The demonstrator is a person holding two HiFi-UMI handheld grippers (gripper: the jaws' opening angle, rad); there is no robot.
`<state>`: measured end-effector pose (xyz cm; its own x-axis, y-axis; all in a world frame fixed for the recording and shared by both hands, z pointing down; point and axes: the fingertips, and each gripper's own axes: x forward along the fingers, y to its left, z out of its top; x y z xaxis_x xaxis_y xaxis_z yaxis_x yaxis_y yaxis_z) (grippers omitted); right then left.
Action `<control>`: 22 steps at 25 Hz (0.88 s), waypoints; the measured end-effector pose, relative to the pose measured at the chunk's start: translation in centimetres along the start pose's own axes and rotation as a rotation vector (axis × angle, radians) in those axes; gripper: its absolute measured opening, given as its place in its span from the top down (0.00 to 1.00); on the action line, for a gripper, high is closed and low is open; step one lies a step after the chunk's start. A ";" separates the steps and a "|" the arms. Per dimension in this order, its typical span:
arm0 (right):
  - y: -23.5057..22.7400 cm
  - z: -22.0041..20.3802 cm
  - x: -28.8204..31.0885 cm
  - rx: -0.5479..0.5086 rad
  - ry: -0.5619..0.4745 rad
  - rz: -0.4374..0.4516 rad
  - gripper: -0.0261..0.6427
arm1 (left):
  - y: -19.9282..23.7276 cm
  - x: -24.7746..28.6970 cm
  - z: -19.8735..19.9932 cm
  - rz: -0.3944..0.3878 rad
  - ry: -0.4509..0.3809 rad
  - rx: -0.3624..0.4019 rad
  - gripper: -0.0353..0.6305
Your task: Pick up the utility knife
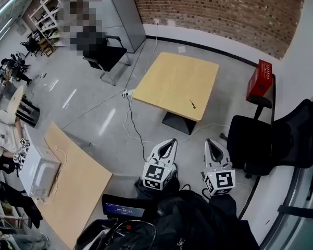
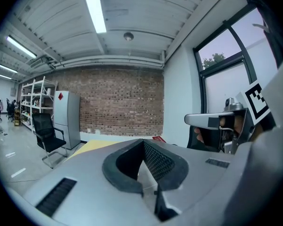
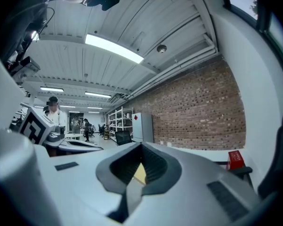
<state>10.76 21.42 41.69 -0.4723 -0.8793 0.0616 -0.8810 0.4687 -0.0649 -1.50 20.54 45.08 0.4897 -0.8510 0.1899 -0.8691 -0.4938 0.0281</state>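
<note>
The utility knife (image 1: 192, 104), small, dark and slim, lies near the front right edge of the square light-wood table (image 1: 172, 77) out on the floor. Both grippers are held low in the head view, well short of that table. My left gripper (image 1: 171, 141) points toward it with its jaws shut and nothing between them. My right gripper (image 1: 209, 141) beside it is likewise shut and empty. In the left gripper view the left gripper (image 2: 143, 143) faces the brick wall with a strip of the table (image 2: 96, 146) past it. In the right gripper view a sliver of tabletop shows through the right gripper (image 3: 141, 146).
A black office chair (image 1: 255, 139) stands right of the grippers, with a red crate (image 1: 260, 80) behind it. White cables (image 1: 130, 119) trail across the floor left of the table. A long wooden bench (image 1: 75, 186) with a white box sits at the left. Another black chair (image 1: 105, 53) and a grey cabinet (image 1: 122, 12) stand farther back.
</note>
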 end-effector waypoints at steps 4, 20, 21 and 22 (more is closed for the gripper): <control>-0.7 -0.2 1.7 0.000 0.001 -0.018 0.96 | 1.6 1.7 0.0 -0.002 -0.004 -0.003 0.94; -4.5 1.6 14.4 -0.014 0.015 -0.045 0.96 | 9.4 13.1 3.3 -0.093 -0.004 -0.032 0.94; -4.5 1.6 15.1 -0.013 0.019 -0.044 0.96 | 9.9 13.5 3.3 -0.094 -0.001 -0.033 0.95; -4.6 1.5 15.8 -0.012 0.023 -0.044 0.96 | 10.4 13.9 3.2 -0.095 0.003 -0.036 0.94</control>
<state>7.41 5.27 41.44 -0.4332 -0.8971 0.0866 -0.9013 0.4305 -0.0494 -3.51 2.96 44.89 0.5701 -0.7999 0.1876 -0.8205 -0.5658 0.0811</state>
